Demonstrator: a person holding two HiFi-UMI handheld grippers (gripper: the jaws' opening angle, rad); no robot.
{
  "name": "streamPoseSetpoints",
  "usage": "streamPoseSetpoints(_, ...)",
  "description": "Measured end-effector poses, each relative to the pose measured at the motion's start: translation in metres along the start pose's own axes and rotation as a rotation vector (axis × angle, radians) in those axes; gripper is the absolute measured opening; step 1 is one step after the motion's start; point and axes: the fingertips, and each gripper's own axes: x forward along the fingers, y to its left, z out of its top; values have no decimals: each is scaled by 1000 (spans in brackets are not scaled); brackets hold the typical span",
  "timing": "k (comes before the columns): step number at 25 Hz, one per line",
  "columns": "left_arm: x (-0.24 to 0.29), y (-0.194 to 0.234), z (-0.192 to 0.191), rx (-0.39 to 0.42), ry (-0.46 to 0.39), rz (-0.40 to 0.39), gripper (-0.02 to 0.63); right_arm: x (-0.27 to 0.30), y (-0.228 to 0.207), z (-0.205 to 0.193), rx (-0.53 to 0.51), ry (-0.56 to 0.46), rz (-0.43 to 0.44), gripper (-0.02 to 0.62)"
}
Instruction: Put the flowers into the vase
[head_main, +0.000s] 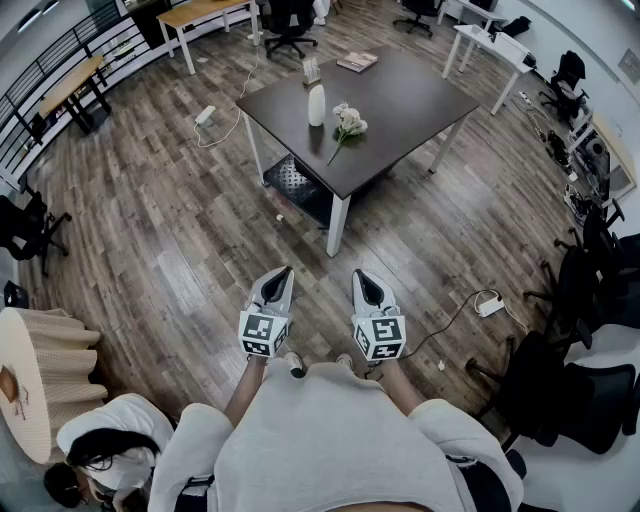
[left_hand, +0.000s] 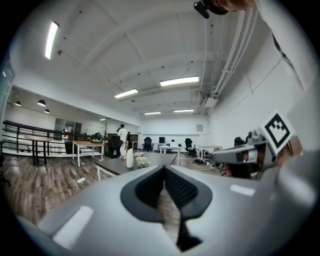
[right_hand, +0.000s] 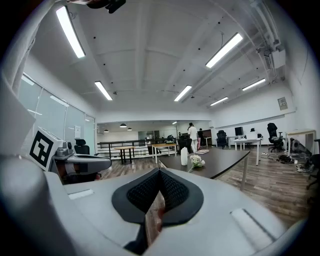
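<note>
The flowers (head_main: 347, 125) are lying flat on the dark worktop (head_main: 410, 95), blooms just beside the vase (head_main: 316, 105) and stem pointing toward the worktop's near edge. The vase is standing upright, set in from the edges. A book (head_main: 357, 62) is resting near the far edge, well apart from both. A basket (head_main: 295, 180) is sitting under the worktop by the near leg. Bare wood floor (head_main: 200, 250) is stretching wide open between the worktop and the person, with office chairs (head_main: 585, 390) crowding only the right side. The left gripper (head_main: 283, 271) and right gripper (head_main: 361, 276) are hovering side by side, well short of the worktop, each with jaws pressed together on nothing.
</note>
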Motion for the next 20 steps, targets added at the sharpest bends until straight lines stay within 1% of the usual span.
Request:
streamPoseSetpoints(5, 1, -1, -2, -1, 8, 0, 11, 0, -3, -3, 1, 6, -3, -3)
streamPoseSetpoints(13, 2, -11, 1, 4, 7, 6, 11, -4, -7, -3, -2, 2, 18, -5)
streamPoseSetpoints(20, 9, -23, 5, 8, 6, 19, 11, -12, -17, 2, 47, -34, 71, -3)
